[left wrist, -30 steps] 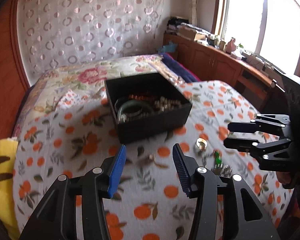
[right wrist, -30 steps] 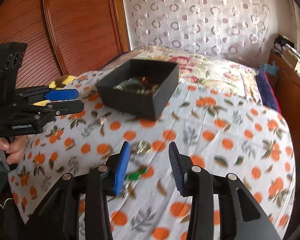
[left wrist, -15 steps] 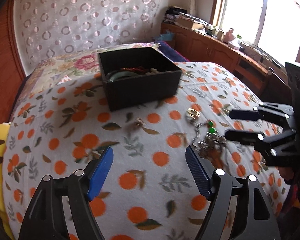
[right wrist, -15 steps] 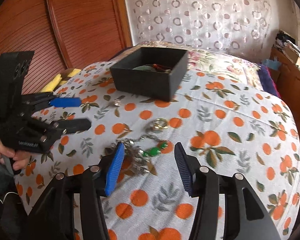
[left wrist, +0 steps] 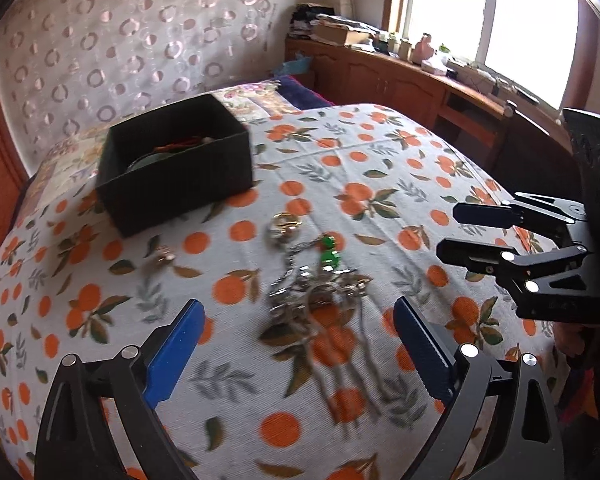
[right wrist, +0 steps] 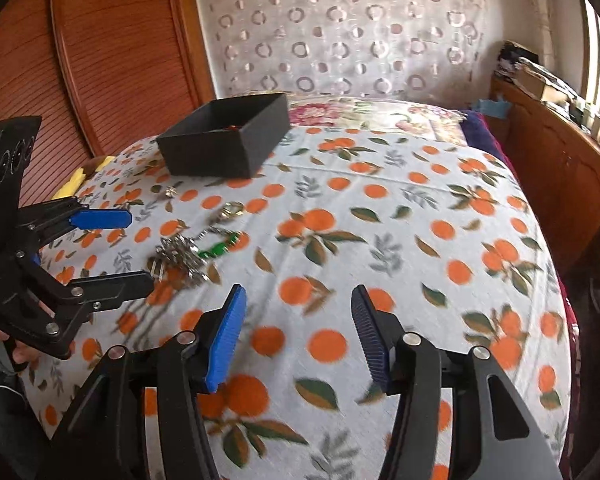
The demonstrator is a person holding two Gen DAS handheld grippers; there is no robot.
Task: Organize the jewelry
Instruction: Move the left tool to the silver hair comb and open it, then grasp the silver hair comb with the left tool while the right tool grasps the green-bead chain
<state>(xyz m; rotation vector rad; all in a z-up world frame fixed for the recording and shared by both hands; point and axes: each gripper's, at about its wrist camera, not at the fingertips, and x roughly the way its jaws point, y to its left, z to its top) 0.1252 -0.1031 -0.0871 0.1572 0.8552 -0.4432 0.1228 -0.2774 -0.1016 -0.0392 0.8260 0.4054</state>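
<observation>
A black box on the orange-patterned bedspread already held some jewelry. A tangled silver chain, a gold ring and a small earring lay loose near it, not yet put away. The left gripper had just been opening wide around the chain without touching it, and the right gripper, also just opening, stood about half open, holding nothing.

The bed cover is soft cloth printed with oranges, and the black box looks dull, like card. The heap of chains is shiny metal with glossy green beads. The headboard is ridged brown wood.
</observation>
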